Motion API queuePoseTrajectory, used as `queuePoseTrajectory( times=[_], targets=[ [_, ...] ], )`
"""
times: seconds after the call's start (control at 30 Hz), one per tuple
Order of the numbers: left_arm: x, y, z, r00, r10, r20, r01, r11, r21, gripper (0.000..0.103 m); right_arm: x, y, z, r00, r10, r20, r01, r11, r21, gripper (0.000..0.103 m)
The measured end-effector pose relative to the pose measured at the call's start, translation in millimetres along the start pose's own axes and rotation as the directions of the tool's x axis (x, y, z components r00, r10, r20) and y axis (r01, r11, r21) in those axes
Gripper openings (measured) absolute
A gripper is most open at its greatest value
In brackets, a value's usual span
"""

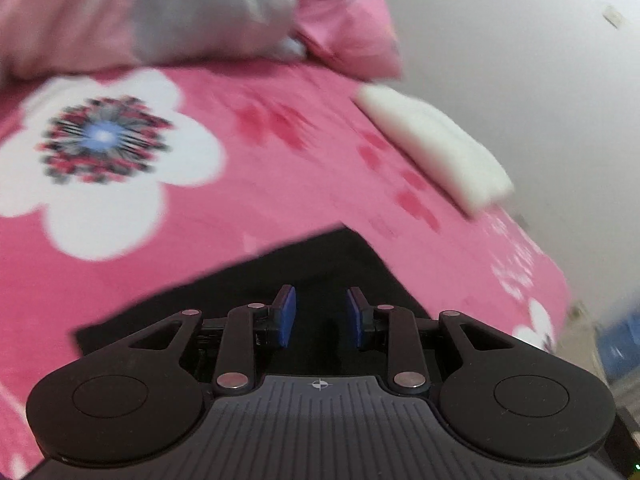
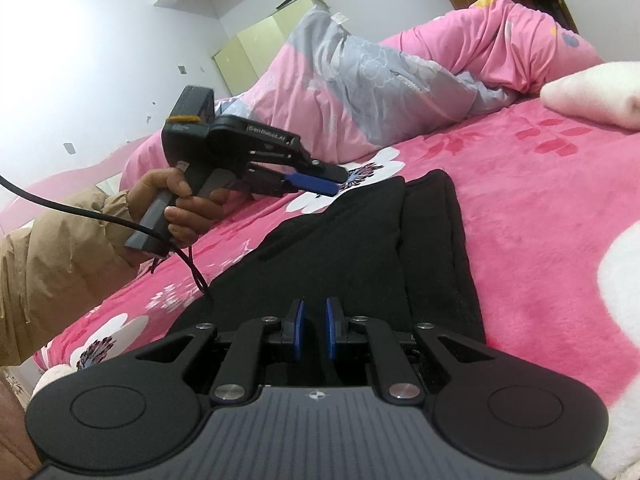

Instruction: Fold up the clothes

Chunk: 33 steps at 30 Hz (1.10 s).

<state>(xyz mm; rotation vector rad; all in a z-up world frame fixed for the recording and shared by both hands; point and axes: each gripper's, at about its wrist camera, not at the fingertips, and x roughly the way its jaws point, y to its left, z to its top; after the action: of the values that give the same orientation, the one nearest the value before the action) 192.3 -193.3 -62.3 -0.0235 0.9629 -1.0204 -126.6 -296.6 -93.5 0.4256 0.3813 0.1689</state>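
1. Below the left gripper (image 1: pixel 321 314) in the left wrist view, the black garment (image 1: pixel 320 264) lies flat on the pink floral bed (image 1: pixel 280 168). Its far corner points away, just past the blue pads. The jaws stand parted with nothing between them, above the cloth.
2. Far right in that view, a folded white cloth (image 1: pixel 432 140) sits at the bed's edge, well apart from the garment. Pink and grey bedding (image 1: pixel 208 12) is heaped at the far side. Open bed lies between.
3. Seen from the right wrist, the black garment (image 2: pixel 360 248) runs lengthwise away from the right gripper (image 2: pixel 314 330), with a narrower folded layer along its right side.
4. The right gripper's jaws are nearly together over the garment's near end; I cannot tell whether they pinch cloth.
5. A hand (image 2: pixel 180 204) holds the left gripper (image 2: pixel 320 182) above the garment's far left corner, nearer that end. Bare bed lies to the right for folding.
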Motion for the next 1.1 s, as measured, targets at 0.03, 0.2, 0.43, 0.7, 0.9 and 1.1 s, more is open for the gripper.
queuePoseTrajectory(
  times=[0.03,0.2,0.43,0.7,0.9,1.1],
  targets=[
    [8,-1,1,1.000,0.018,-0.009,-0.018,1.000,0.003,0.027,0,0,0,1.000,0.001,0.000,-0.001,1.000,0.001,0.011],
    [27,22,15,0.996,0.079,0.034,-0.074,0.989,-0.124,0.027,-2,1,-1,1.000,0.000,0.003,0.000,1.000,-0.001,0.011],
    [-31,24,20,0.985,0.067,0.158,-0.035,0.979,-0.200,0.027,-1,2,-2,1.000,-0.003,0.004,0.003,1.000,-0.001,0.011],
    [-148,-2,-2,0.930,0.096,0.355,-0.036,0.984,-0.173,0.029,-3,3,-2,1.000,-0.012,0.006,0.012,1.000,-0.003,0.011],
    [-201,-14,-44,0.902,0.159,0.401,-0.093,0.980,-0.178,0.033,-4,4,-3,1.000,-0.022,0.010,0.022,1.000,-0.005,0.011],
    [-203,-25,-105,0.923,0.195,0.332,-0.160,0.978,-0.131,0.033,-5,5,-2,0.999,-0.034,-0.002,0.034,0.999,-0.004,0.011]
  ],
)
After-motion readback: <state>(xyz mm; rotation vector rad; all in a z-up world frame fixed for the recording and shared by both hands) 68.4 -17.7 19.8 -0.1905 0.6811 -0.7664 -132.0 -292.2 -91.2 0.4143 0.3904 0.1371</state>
